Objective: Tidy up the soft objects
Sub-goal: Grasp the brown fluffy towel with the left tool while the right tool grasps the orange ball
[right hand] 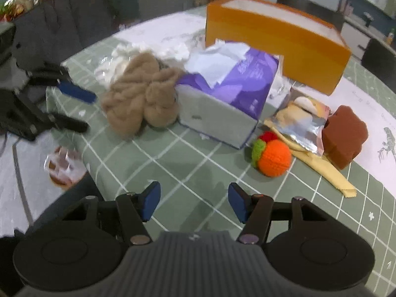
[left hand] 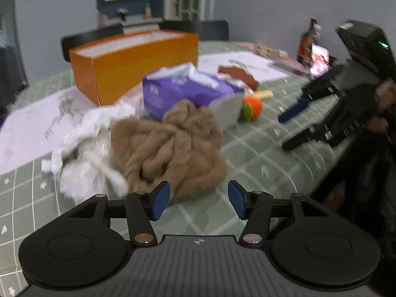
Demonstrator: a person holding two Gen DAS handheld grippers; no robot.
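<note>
Both my claws hang spread with nothing between the pads. Just ahead of my left claw [left hand: 199, 199] lies the tan wool bundle [left hand: 170, 146], touching the purple tissue pack [left hand: 183, 89]. Ahead and right of my right claw [right hand: 194, 203] sits the orange knitted ball [right hand: 273, 157], the orange box [right hand: 274, 39] beyond

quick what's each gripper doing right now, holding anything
Left gripper: open, holding nothing, just short of the tan fluffy yarn bundle.
Right gripper: open, holding nothing, over the green checked tablecloth.
</note>
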